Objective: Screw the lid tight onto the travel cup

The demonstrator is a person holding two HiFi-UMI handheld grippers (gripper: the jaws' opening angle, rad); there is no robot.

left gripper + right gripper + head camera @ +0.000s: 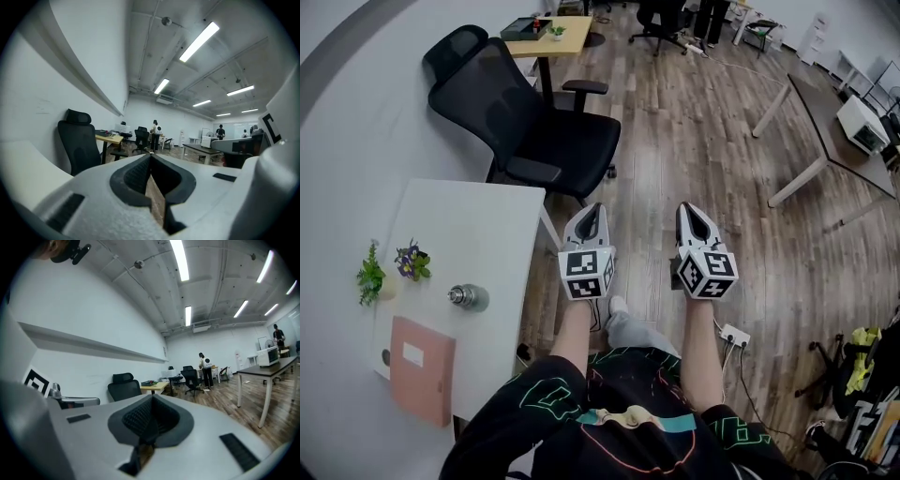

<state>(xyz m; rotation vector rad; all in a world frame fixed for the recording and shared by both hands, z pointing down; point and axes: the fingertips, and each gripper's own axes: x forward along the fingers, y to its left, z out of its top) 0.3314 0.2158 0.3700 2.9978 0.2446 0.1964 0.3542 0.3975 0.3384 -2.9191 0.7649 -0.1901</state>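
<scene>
Approach stage: left hand-held gripper and right hand-held gripper closed, empty, beside surface. Next: opening, reaching cup.

On the bench at lower left: one travel cup, two small plants, one pink folder.
</scene>
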